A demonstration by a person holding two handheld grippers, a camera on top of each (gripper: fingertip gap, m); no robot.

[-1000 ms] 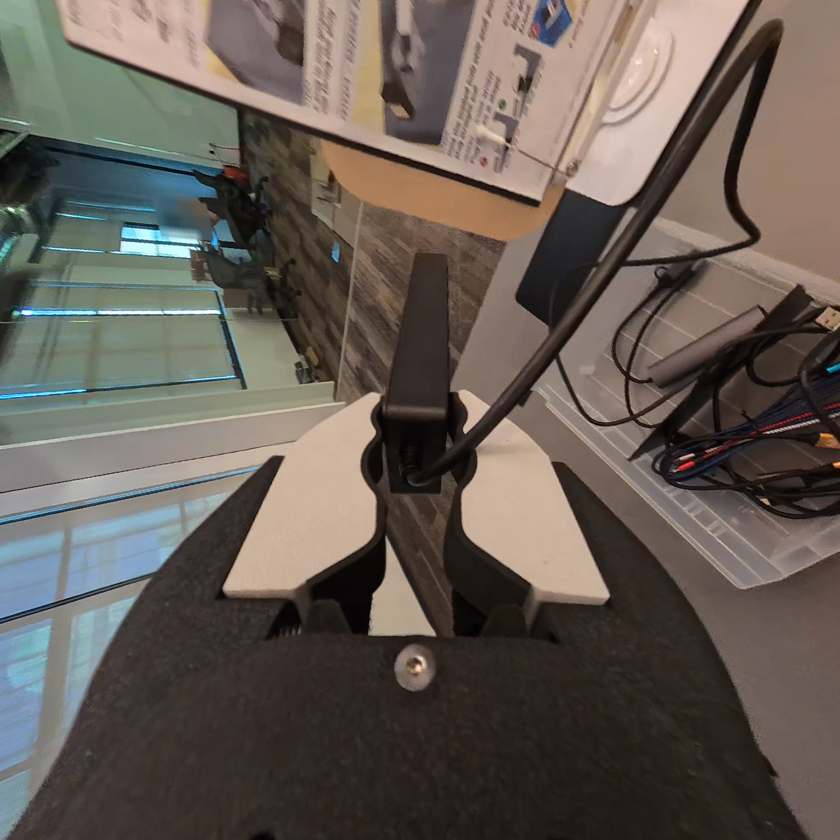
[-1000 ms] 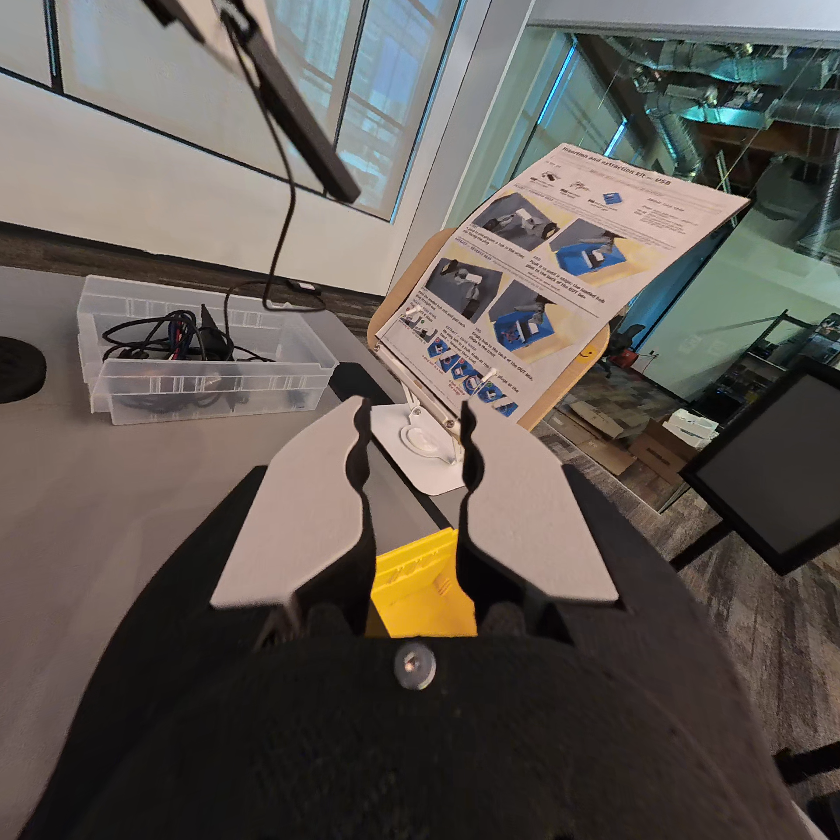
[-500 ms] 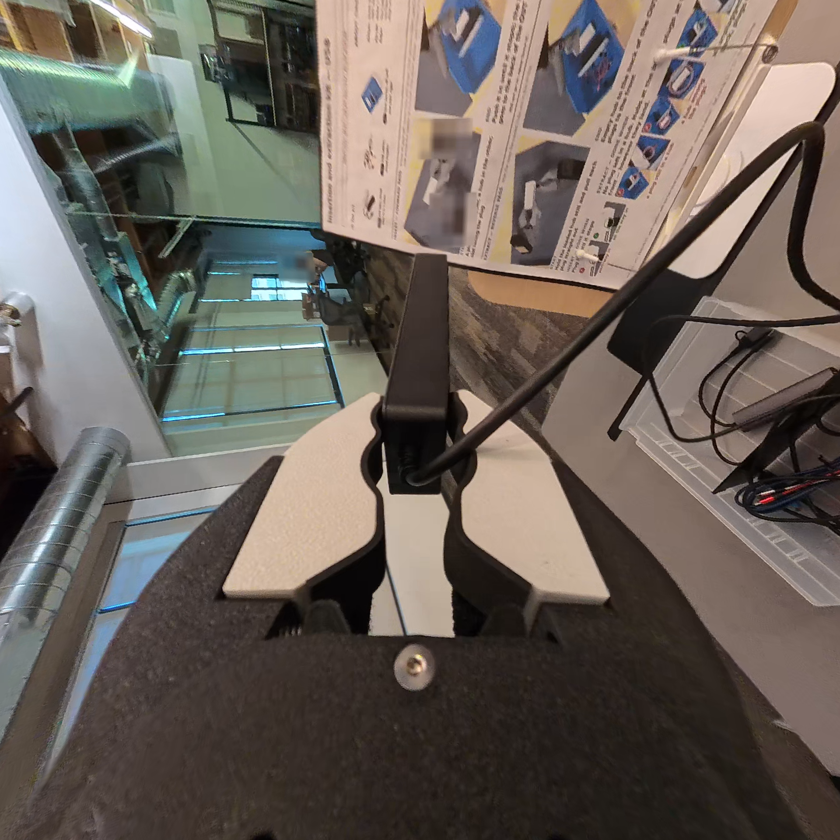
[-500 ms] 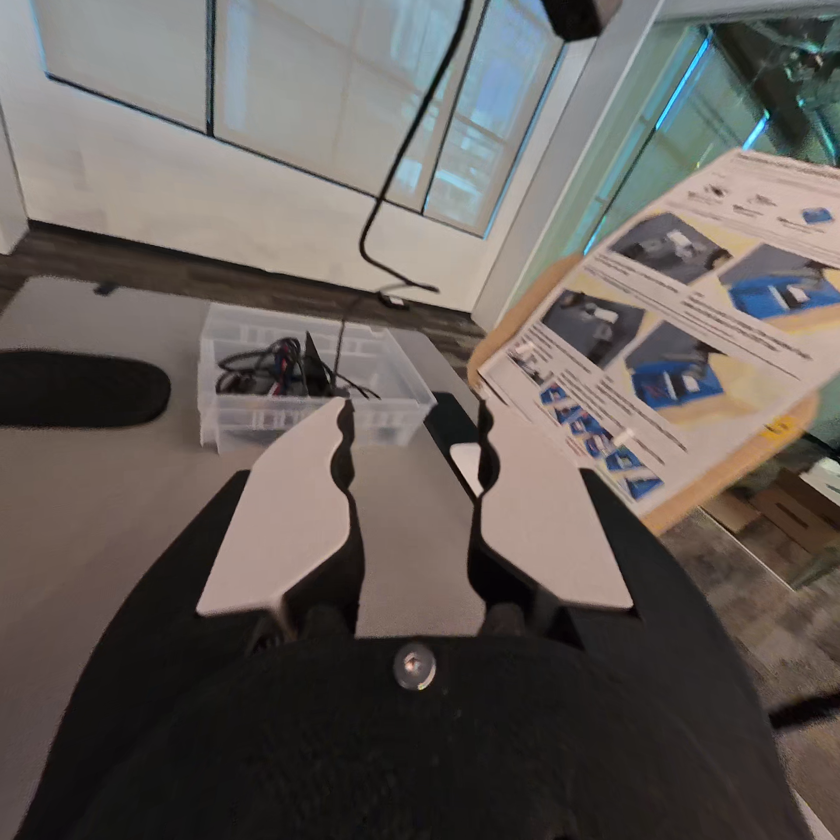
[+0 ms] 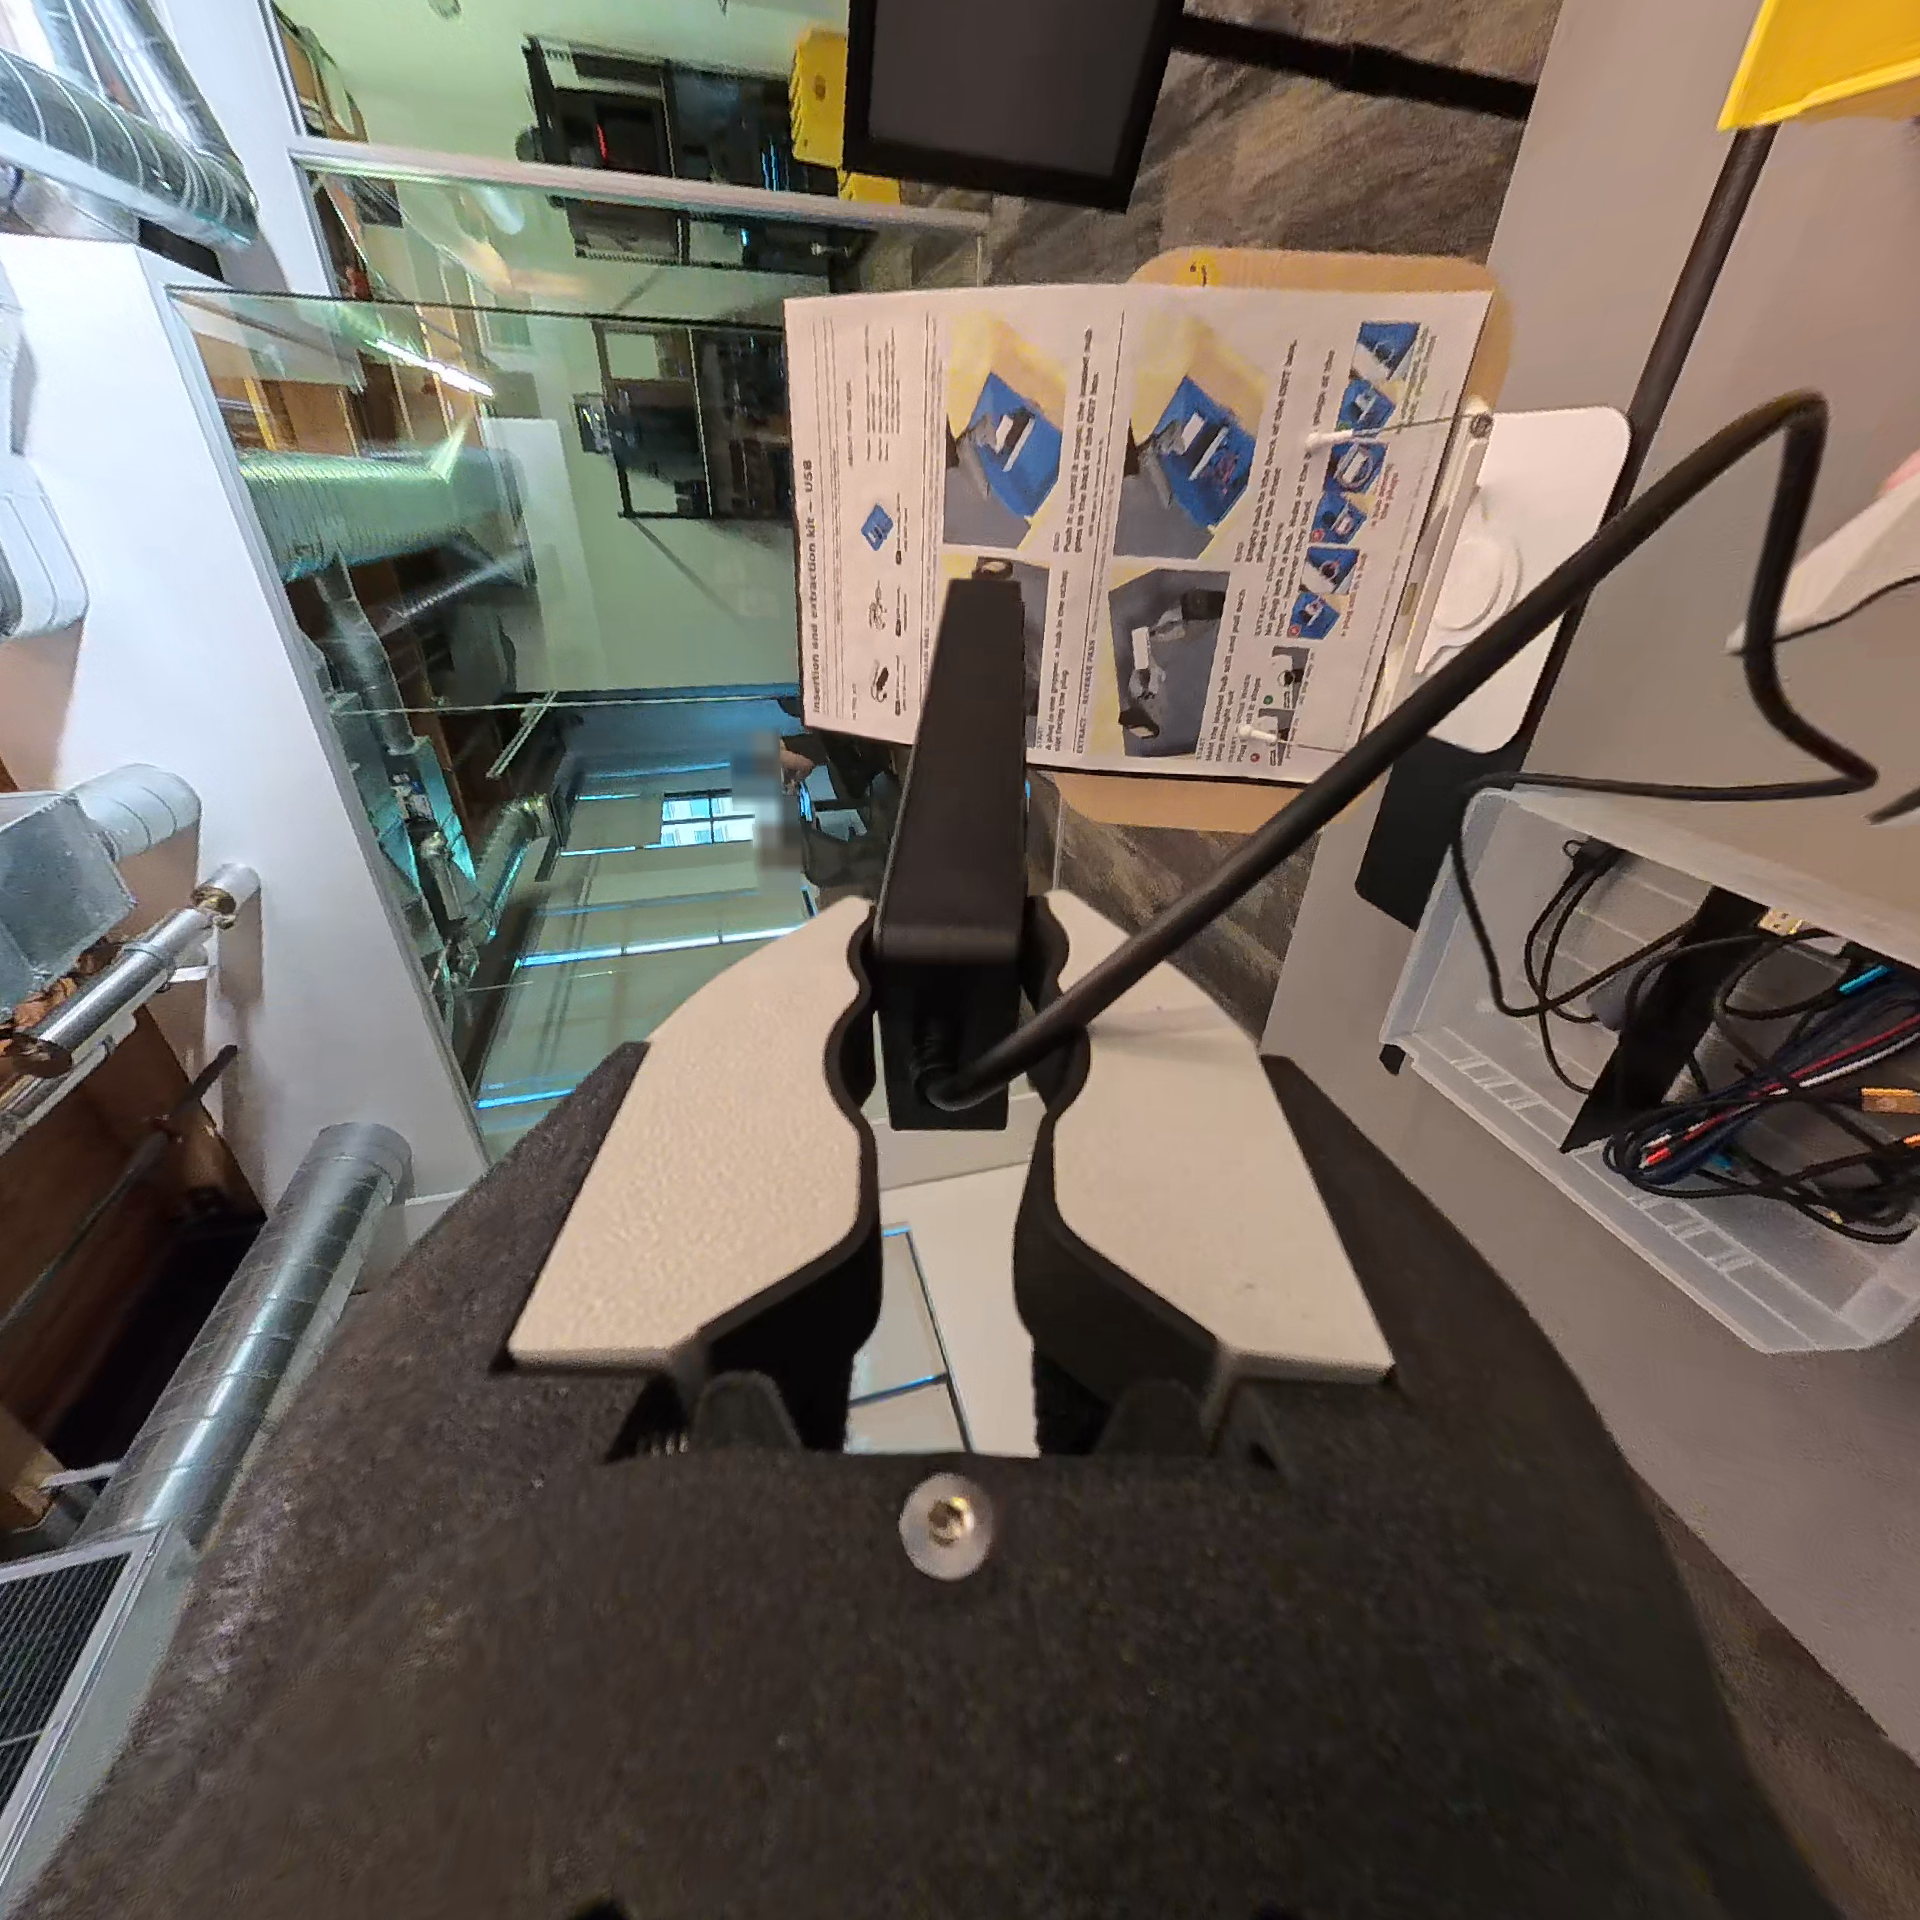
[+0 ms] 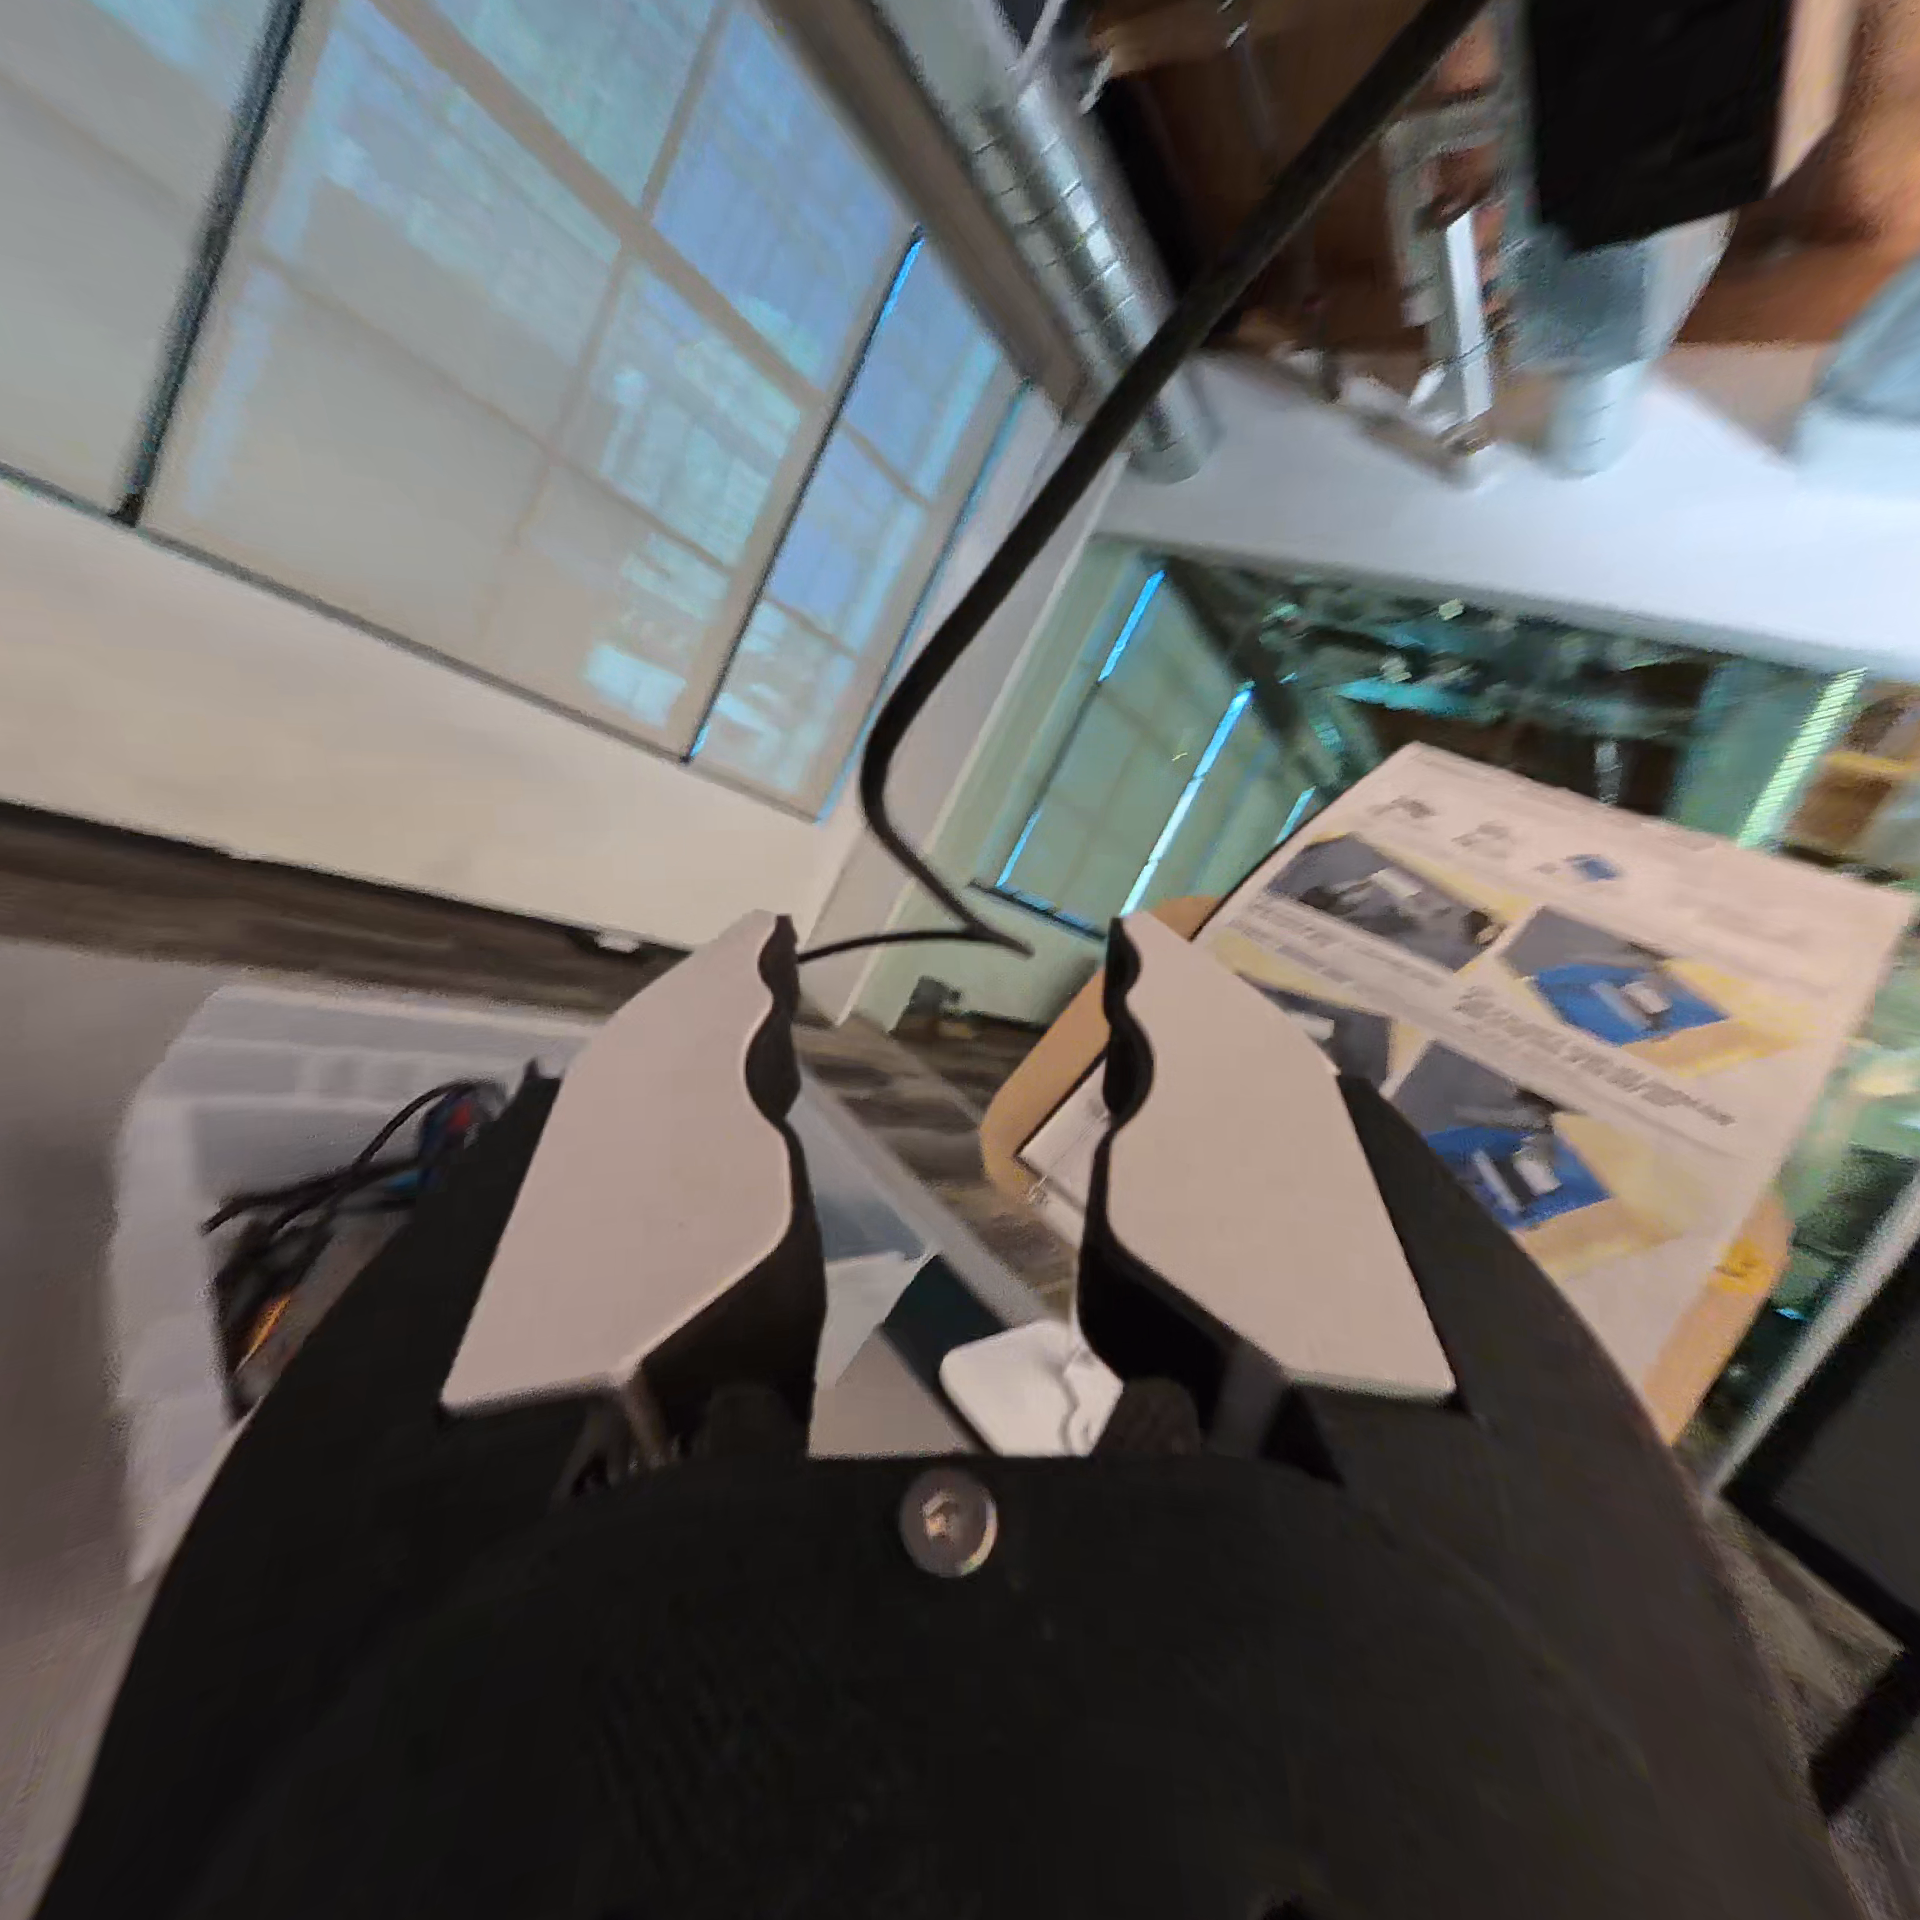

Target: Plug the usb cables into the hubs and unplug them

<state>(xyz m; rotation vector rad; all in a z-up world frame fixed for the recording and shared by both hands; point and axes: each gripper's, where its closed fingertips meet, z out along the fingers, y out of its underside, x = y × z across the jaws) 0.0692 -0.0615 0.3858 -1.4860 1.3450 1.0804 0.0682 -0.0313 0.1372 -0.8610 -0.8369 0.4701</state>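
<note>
Left wrist view: my left gripper (image 5: 951, 1023) has its fingers clamped on the near end of a slim black hub (image 5: 961, 821), which stands out along the finger axis toward 12 o'clock; I judge this end-on hold is meant to keep the hub's long sides free for plugging. The hub's own black cable (image 5: 1351, 790) leaves its near end, rises toward 2 o'clock, kinks, and drops toward the clear plastic bin (image 5: 1714, 1278) at 3 o'clock on the grey counter (image 5: 1766, 1558); hub and gripper are raised clear of the counter. The bin holds a loose tangle of cables (image 5: 1714, 1122), black, blue and red, with an orange-tipped plug among them, and a dark wedge-shaped piece; which cable is to be plugged I cannot tell. An instruction sheet (image 5: 1132, 520) on a tan board stands at 12 o'clock, propped, I judge, for reference.

Right wrist view (blurred): my right gripper (image 6: 951, 997) has its fingers set wide apart and holds nothing; the bin (image 6: 312, 1091) lies at 9 o'clock, the sheet (image 6: 1558, 987) at 3 o'clock; the cable (image 6: 1039, 582) hangs at 12 o'clock from the hub, a blurred dark block at 1 o'clock. I judge the free fingers are ready to fetch a cable from the bin.
</note>
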